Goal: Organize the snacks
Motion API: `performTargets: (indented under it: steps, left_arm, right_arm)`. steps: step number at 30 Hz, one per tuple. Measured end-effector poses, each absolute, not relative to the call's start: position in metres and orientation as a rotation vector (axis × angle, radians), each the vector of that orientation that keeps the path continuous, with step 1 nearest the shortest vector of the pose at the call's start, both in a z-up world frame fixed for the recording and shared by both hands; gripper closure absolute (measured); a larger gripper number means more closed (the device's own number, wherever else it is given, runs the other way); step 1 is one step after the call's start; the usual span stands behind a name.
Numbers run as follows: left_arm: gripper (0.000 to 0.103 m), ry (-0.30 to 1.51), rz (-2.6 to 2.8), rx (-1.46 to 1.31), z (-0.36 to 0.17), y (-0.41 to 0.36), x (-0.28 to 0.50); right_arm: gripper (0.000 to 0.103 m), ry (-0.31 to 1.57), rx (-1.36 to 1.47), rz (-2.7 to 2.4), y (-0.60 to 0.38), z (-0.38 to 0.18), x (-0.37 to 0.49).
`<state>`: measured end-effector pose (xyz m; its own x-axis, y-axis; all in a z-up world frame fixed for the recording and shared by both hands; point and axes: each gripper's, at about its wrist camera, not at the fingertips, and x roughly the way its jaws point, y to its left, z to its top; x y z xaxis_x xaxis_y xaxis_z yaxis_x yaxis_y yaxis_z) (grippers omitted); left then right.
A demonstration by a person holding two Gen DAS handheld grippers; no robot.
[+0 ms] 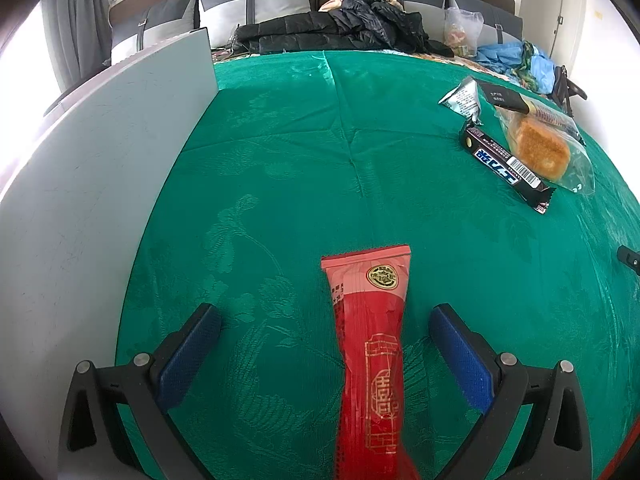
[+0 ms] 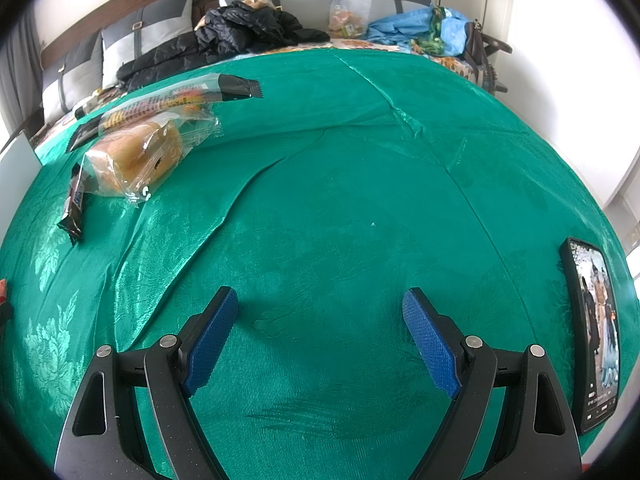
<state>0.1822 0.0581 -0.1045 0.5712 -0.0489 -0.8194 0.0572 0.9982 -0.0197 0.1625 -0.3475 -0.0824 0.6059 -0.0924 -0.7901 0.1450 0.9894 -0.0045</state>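
A long red snack packet (image 1: pixel 370 344) lies flat on the green cloth (image 1: pixel 288 168), between the wide-apart blue pads of my left gripper (image 1: pixel 324 316), which is open and does not touch it. Far right lie a black bar (image 1: pixel 506 166), a wrapped bread (image 1: pixel 544 150), a dark striped packet (image 1: pixel 528 106) and a silver packet (image 1: pixel 462 98). The right wrist view has the same pile at its upper left: wrapped bread (image 2: pixel 136 156), black bar (image 2: pixel 76 204), long striped packet (image 2: pixel 192 94). My right gripper (image 2: pixel 320 300) stands open over bare cloth (image 2: pixel 340 200).
A grey flat board (image 1: pixel 108 152) lies along the left side of the cloth. A phone (image 2: pixel 596 332) with a lit screen lies at the right edge. Behind the cloth are a black jacket (image 1: pixel 340 26), a plastic bag (image 1: pixel 462 30), blue fabric (image 2: pixel 412 26) and grey cushions.
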Motion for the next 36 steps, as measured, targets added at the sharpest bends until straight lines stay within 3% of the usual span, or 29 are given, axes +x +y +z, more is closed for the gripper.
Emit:
performTargets:
  steps: [27, 36]
  left_arm:
    - [0.0, 0.961, -0.062, 0.007, -0.105, 0.057, 0.182]
    - [0.0, 0.96, -0.062, 0.006, -0.105, 0.058, 0.182]
  right_arm:
    - [0.015, 0.939, 0.057, -0.13, -0.345, -0.081, 0.161]
    - [0.016, 0.982, 0.053, 0.327, -0.225, -0.045, 0.192]
